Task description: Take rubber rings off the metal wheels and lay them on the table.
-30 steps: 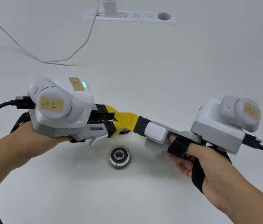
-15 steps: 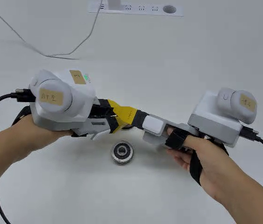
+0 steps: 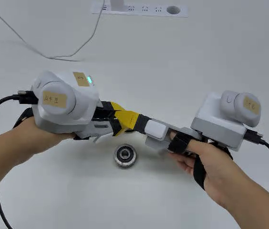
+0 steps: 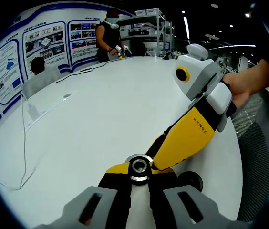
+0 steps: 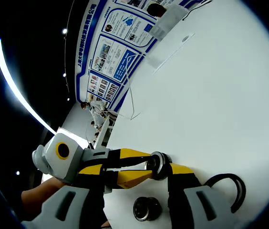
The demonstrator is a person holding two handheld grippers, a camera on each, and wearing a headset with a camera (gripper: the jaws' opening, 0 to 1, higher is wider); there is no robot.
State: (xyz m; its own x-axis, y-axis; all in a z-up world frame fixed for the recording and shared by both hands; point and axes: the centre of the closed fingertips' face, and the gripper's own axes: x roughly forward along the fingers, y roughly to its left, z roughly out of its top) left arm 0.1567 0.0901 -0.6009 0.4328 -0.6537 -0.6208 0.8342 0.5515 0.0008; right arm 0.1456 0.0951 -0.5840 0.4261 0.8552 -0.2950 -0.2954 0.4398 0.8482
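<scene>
- The left claw (image 4: pixel 139 180) is clamped on a metal wheel (image 4: pixel 139 167) at its tips.
- The right claw (image 3: pixel 124 119) meets that wheel from the side, one yellow jaw touching it; whether it grips cannot be told.
- A second wheel (image 3: pixel 125 155) lies on the table (image 3: pixel 182 62) just beside the claws.
- A black ring (image 5: pixel 226 191) lies flat on the table by the right claw.
</scene>
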